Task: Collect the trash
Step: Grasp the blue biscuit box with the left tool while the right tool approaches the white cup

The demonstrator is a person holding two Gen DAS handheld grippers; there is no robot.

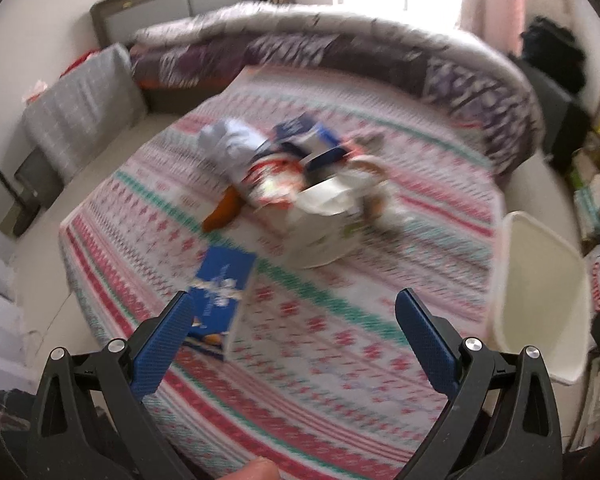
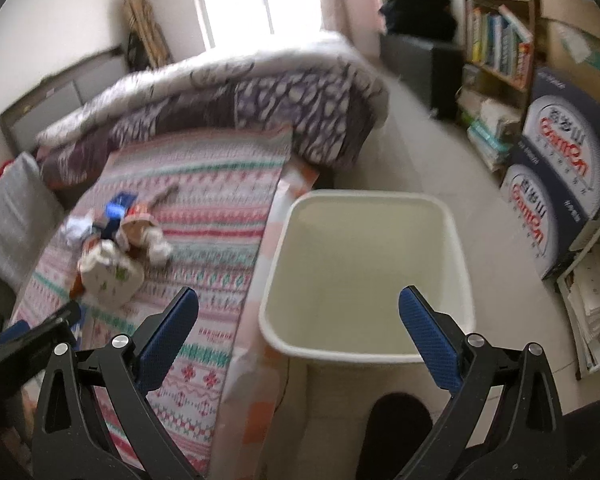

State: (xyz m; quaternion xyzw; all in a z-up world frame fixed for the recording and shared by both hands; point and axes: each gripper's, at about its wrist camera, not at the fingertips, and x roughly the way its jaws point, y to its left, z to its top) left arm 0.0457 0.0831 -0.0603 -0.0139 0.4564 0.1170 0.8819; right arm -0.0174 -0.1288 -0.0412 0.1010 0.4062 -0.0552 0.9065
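Observation:
A heap of trash [image 1: 300, 176] lies on the patterned bed sheet [image 1: 340, 340]: crumpled paper, blue and white wrappers, a white bag and an orange piece. A blue box [image 1: 222, 300] lies nearer, just beyond my left finger. My left gripper [image 1: 294, 312] is open and empty above the sheet. The white waste bin [image 2: 364, 264] stands on the floor beside the bed. My right gripper [image 2: 300, 308] is open and empty above the bin's near rim. The heap also shows in the right wrist view [image 2: 116, 248]. The left wrist view is blurred.
A rolled purple and white quilt [image 1: 360, 48] lies along the far side of the bed. A grey cushion [image 1: 80, 100] sits to the left. Bookshelves [image 2: 500, 40] and stacked blue cartons [image 2: 560, 160] stand on the right. The bin also shows in the left wrist view [image 1: 540, 300].

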